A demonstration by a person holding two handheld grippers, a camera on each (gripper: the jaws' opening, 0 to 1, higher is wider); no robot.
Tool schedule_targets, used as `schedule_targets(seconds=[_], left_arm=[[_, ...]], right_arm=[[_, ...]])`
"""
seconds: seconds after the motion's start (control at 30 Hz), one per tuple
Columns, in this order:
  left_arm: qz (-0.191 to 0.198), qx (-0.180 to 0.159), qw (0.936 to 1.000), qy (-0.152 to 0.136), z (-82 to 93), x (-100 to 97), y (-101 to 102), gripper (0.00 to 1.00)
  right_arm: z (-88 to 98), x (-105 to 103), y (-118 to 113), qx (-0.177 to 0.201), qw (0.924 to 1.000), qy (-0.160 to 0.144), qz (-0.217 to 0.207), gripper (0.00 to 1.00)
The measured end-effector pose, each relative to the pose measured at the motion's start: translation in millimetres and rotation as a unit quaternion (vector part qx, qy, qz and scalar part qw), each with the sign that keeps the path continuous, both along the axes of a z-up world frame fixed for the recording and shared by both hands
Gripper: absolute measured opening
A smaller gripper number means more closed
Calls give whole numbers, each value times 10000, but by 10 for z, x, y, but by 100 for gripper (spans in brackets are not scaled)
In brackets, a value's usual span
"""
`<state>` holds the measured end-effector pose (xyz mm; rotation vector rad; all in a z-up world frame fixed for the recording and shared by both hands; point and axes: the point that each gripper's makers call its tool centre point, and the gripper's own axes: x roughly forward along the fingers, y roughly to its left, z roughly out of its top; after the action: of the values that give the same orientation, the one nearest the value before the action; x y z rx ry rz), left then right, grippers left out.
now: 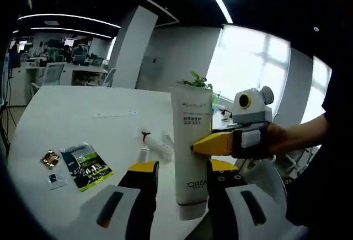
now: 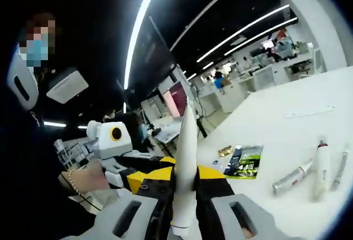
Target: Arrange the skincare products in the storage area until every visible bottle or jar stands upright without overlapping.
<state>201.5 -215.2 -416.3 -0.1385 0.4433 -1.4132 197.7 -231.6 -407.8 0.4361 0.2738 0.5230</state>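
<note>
A tall white tube point(image 1: 190, 118) marked L'Oreal stands upright above the white table point(image 1: 83, 113). My left gripper point(image 1: 182, 169) is open, its yellow-tipped jaws on either side of the tube's lower end, with a gap on the left side. My right gripper point(image 1: 202, 145) comes in from the right, held by a hand, and is shut on the tube's middle. In the right gripper view the tube point(image 2: 186, 140) shows edge-on, pinched between my right gripper's point(image 2: 183, 190) jaws. The left gripper point(image 2: 150, 177) sits just behind the tube.
Small tubes point(image 1: 157, 143) lie flat on the table behind the tall one; they appear again as lying tubes point(image 2: 309, 171). A green sachet point(image 1: 85, 165), a gold packet point(image 1: 49, 158) and a small packet point(image 1: 55, 179) lie at the left. A plant point(image 1: 196, 80) stands behind.
</note>
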Motion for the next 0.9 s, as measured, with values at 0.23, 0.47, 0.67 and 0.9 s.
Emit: schedule_targets(seconds=[0.23, 0.47, 0.67, 0.9], left_arm=[[-215, -559, 9974, 392, 249, -31, 11, 41], [-284, -674, 9962, 468, 346, -36, 12, 42], [-399, -811, 9944, 548, 432, -60, 0, 42], [-529, -866, 9934, 539, 484, -86, -20, 42]], right_arm=[[6, -57, 54, -99, 9998, -22, 158, 6], [-8, -109, 179, -197, 9987, -43, 467, 6], [-30, -187, 363, -366, 9947, -62, 964, 6], [-44, -283, 569, -457, 9882, -88, 1460, 7]])
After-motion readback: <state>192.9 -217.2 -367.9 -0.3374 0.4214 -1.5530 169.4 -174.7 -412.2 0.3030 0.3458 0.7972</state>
